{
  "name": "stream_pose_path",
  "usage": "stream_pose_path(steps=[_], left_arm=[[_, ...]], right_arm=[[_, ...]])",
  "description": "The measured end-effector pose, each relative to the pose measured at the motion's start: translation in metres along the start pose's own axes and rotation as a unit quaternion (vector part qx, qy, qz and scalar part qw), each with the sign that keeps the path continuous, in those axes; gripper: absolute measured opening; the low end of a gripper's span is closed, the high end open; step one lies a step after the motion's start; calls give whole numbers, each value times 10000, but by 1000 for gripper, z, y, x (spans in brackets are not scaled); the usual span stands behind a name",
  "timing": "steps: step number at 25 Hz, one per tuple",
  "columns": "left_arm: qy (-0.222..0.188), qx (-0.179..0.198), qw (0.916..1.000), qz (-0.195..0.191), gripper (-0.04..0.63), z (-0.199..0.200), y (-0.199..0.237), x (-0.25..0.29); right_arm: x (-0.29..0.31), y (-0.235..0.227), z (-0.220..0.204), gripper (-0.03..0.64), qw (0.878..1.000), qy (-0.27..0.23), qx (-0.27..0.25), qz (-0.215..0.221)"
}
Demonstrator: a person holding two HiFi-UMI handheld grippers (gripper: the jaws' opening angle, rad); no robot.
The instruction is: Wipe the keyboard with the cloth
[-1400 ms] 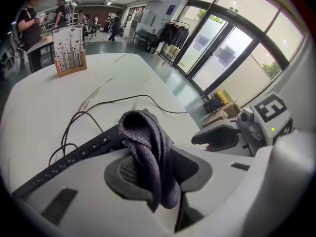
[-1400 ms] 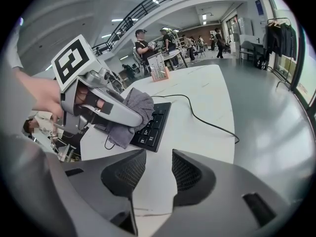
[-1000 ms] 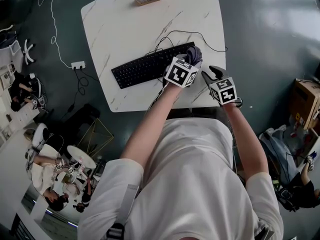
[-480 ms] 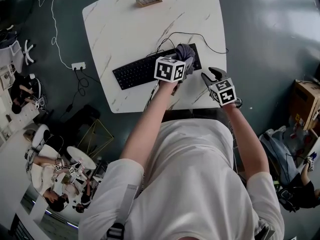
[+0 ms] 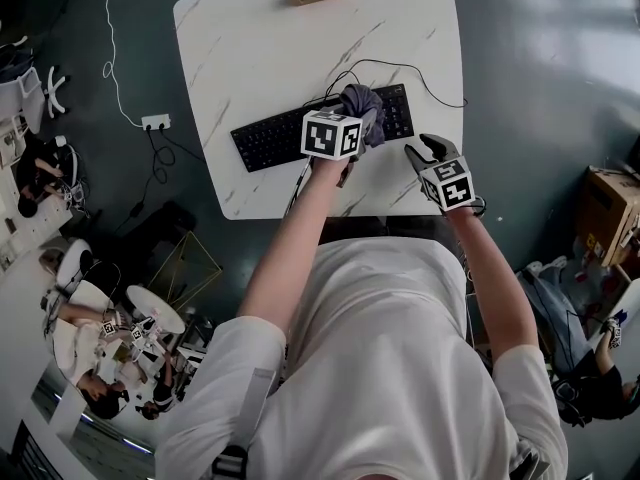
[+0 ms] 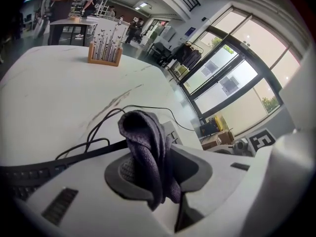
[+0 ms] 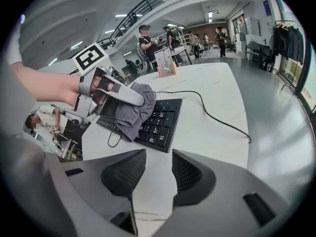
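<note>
Your left gripper (image 6: 159, 171) pinches the limp grey woven cloth (image 6: 147, 144) mid-fold; it should drape softly over the black keyboard (image 5: 275, 140); your right gripper (image 7: 158, 174) gapes empty.

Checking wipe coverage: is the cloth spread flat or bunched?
Bunched. The cloth hangs in folds, pinched between the left gripper's jaws over the keyboard.
</note>
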State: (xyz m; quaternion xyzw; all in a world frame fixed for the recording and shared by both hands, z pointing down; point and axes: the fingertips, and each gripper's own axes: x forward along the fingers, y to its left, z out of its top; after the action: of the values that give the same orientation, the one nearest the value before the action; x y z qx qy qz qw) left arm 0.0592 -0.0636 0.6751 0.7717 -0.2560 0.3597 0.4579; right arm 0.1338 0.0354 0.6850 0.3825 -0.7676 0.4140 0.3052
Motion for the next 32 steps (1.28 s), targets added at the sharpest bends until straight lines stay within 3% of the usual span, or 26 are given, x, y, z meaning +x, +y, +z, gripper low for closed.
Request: stream_pose_path(steps=[32], left_arm=[[-256,-322,9987,287,123,-29,64,-53]], right_arm=[[21,35,13,161,9991,164,-370,87]])
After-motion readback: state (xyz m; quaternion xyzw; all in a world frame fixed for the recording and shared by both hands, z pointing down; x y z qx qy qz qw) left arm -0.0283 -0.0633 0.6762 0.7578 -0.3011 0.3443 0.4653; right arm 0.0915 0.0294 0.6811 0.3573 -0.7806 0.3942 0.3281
